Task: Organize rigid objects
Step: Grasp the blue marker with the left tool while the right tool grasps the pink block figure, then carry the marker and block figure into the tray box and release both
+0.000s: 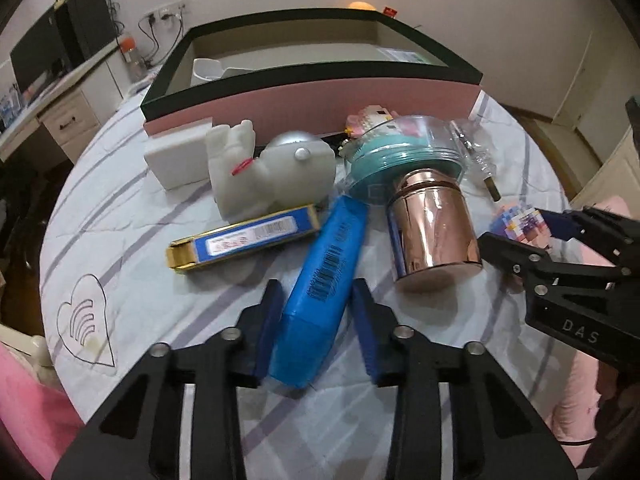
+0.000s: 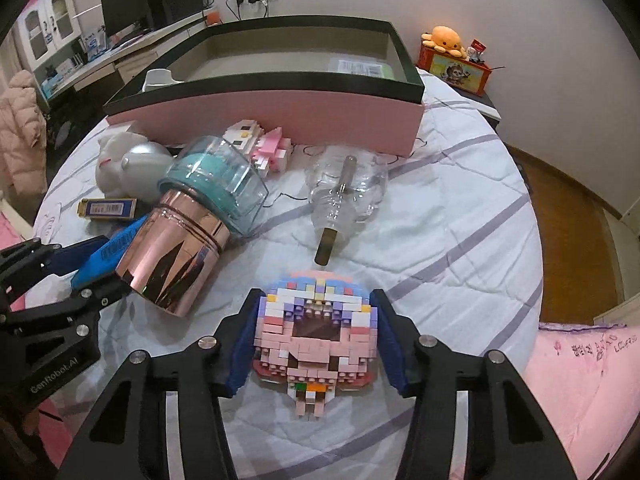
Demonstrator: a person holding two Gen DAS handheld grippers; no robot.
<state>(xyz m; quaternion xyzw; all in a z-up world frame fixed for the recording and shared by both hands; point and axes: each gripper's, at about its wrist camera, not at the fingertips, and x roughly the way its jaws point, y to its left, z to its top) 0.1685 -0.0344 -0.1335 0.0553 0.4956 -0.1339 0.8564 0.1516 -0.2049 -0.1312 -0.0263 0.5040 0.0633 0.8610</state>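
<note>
Crowded close against the pink box's [image 1: 320,100] near wall; bare quilt [image 2: 460,240] only on its right-hand side, out to the rounded edge. Left gripper [image 1: 316,312] narrowed onto the blue case [image 1: 320,300], pads against both sides (well in front of the box). Right gripper [image 2: 316,340] pinched on the brick figure [image 2: 316,336]. Inside the box: mostly hidden by the wall.

place: home bedroom | cues: quilted bed [image 2: 460,208], desk [image 1: 60,92], octopus plush [image 2: 445,38]
</note>
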